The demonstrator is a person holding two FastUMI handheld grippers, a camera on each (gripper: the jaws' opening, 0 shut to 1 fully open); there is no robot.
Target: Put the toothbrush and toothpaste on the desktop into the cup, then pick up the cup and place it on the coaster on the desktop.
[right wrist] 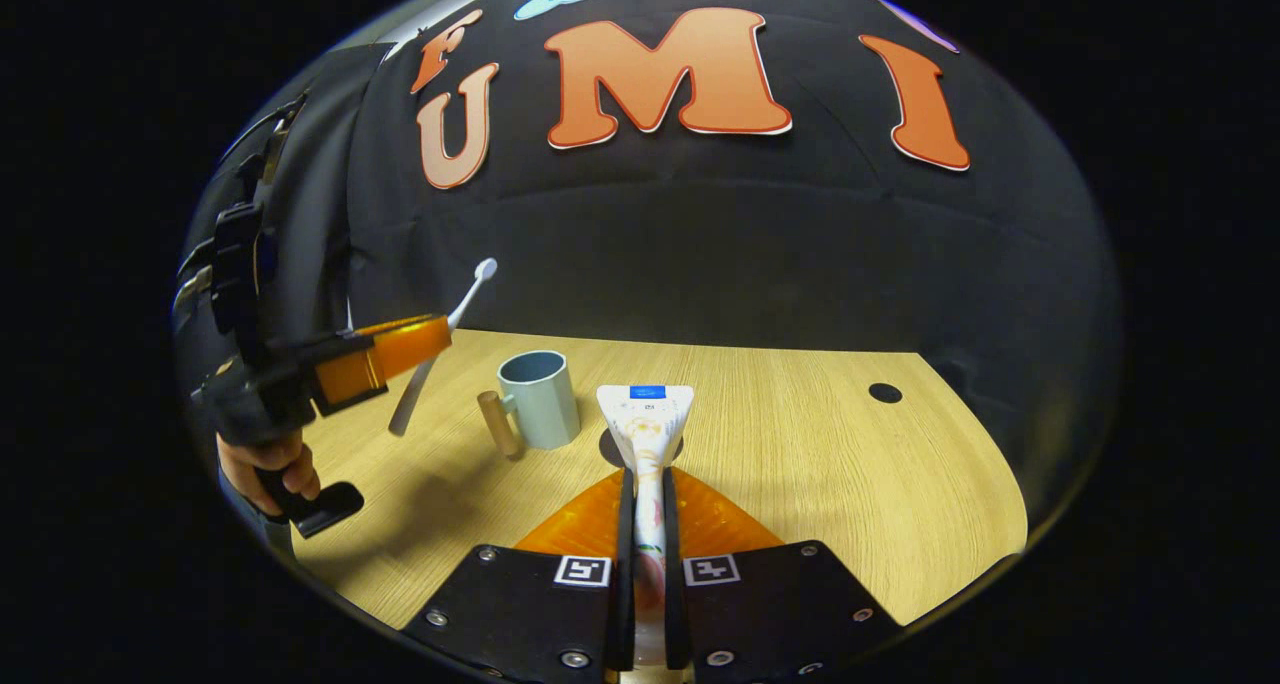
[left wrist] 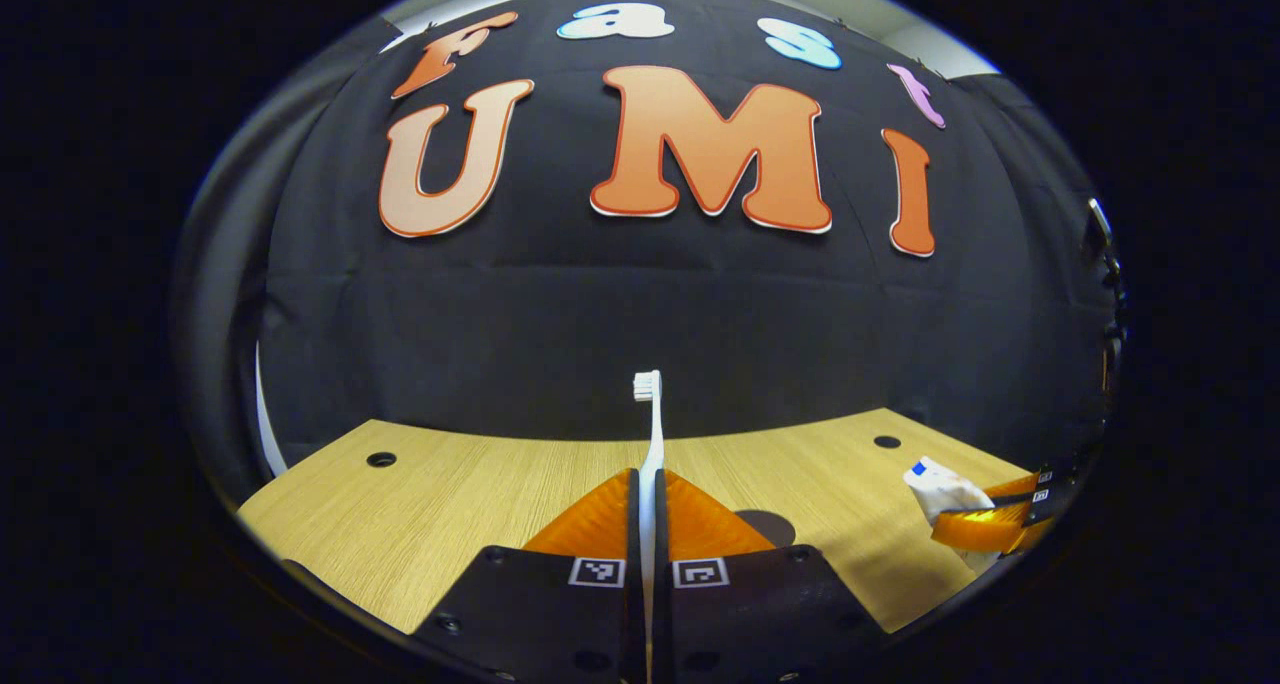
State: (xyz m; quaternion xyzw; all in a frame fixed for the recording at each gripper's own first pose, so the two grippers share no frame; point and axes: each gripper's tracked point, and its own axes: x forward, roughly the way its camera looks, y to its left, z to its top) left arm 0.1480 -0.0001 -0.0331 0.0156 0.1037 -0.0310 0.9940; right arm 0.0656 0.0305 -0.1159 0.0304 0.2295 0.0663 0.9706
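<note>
Toothbrush (left wrist: 652, 434) clamped upright in left claw (left wrist: 648, 504), toothpaste (right wrist: 645, 429) pinched in right claw (right wrist: 645, 509) — both lifted off bench (right wrist: 800, 444), seemingly for dropping into cup (right wrist: 540, 399).

On the desktop (right wrist: 800, 434), the cup (right wrist: 540, 397) stands just left of the coaster (right wrist: 612, 451), behind the toothpaste (right wrist: 646, 434).
</note>
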